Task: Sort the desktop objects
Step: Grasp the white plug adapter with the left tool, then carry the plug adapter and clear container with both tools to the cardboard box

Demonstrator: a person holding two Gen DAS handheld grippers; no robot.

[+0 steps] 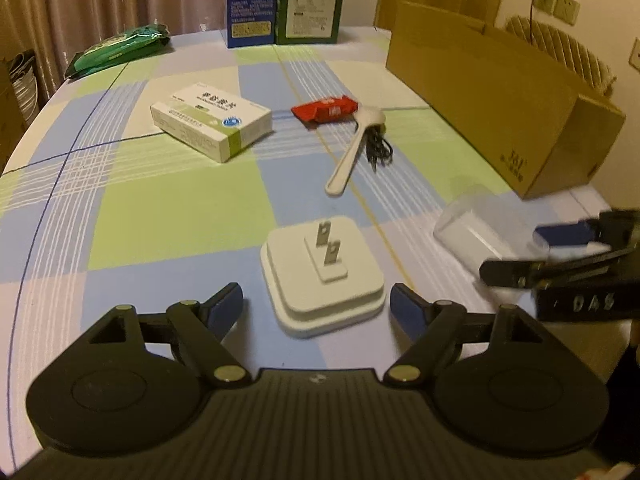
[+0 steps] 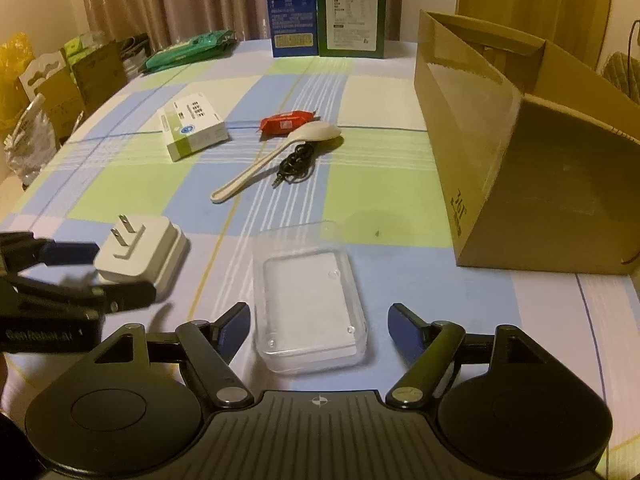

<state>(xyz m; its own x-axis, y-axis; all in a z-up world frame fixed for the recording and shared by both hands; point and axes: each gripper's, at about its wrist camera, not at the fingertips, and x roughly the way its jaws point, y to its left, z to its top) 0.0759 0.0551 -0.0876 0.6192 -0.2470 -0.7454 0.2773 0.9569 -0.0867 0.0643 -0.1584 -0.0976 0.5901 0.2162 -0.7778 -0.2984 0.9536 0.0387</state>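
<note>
In the left wrist view, the left gripper (image 1: 316,308) is spread wide around the square white plug adapter (image 1: 322,276), apparently for grasping. In the right wrist view, the right gripper (image 2: 318,326) is likewise spread wide around the clear rectangular plastic case (image 2: 310,296).

Light: dim, warm, yellowish cast throughout.
Glare: sheen seen on the cardboard box (image 2: 472,92).
Blur: the opposite gripper is smeared in each view.
Edges: bent by fisheye, corners blackened.

One charger (image 1: 322,276), one clear case (image 2: 310,296), one spoon (image 2: 276,156), two upright cartons (image 2: 326,8).
</note>
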